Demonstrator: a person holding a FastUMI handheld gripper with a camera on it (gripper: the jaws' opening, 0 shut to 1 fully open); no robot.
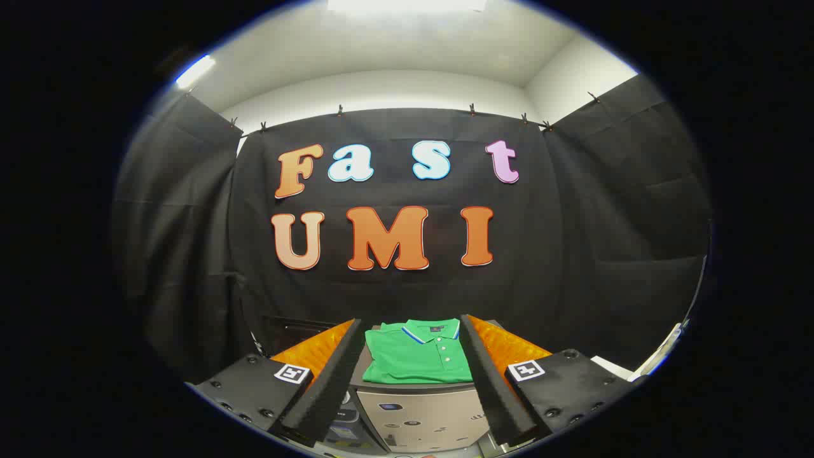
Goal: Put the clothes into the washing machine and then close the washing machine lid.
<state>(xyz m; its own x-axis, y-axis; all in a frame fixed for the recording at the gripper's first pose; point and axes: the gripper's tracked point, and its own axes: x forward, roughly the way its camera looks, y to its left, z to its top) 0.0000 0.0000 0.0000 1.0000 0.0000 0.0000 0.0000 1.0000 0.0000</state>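
holding the gripper with fingers spread apart, we see a folded green polo shirt low in the centre, lying between them on the washing machine.

**Booth surroundings**

Black cloth hangs as the booth's wall on three sides, fastened along its top edge by small clips. Above it rise pale walls and a white ceiling, with a bright light strip over the left cloth panel. A white-edged flat object, too blurred to identify, lies low beside the right cloth panel.
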